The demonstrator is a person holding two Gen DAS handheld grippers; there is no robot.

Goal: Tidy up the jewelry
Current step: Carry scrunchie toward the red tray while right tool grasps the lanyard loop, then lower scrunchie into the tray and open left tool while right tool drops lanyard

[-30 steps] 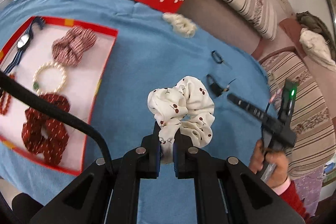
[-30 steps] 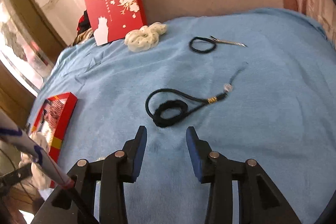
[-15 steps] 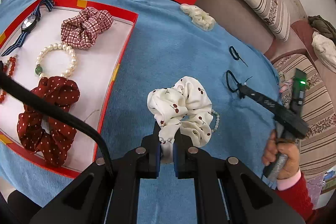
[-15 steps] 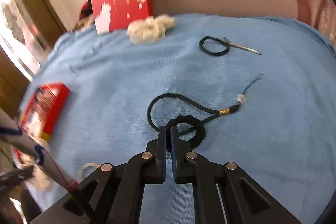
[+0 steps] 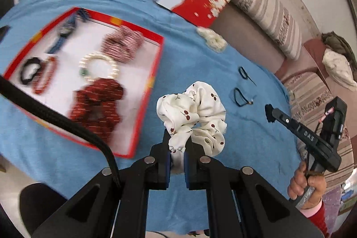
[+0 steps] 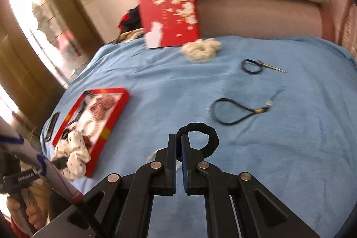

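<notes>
The left gripper (image 5: 177, 144) is clamped on a white fabric scrunchie printed with small red cherries (image 5: 193, 110), holding it above the blue cloth (image 5: 189, 52) just beside the near right edge of the red-rimmed white tray (image 5: 142, 108). The right gripper (image 6: 178, 144) is closed on a thick black fabric hair tie (image 6: 204, 137), lifted over the cloth well to the right of the tray. In the tray lie a dark red dotted scrunchie (image 5: 96, 104), a pearl bracelet (image 5: 99, 67) and a striped pink scrunchie (image 5: 122, 44). A looped black cord with a gold bead (image 6: 232, 112) rests on the cloth beyond the right gripper, farther from the tray.
</notes>
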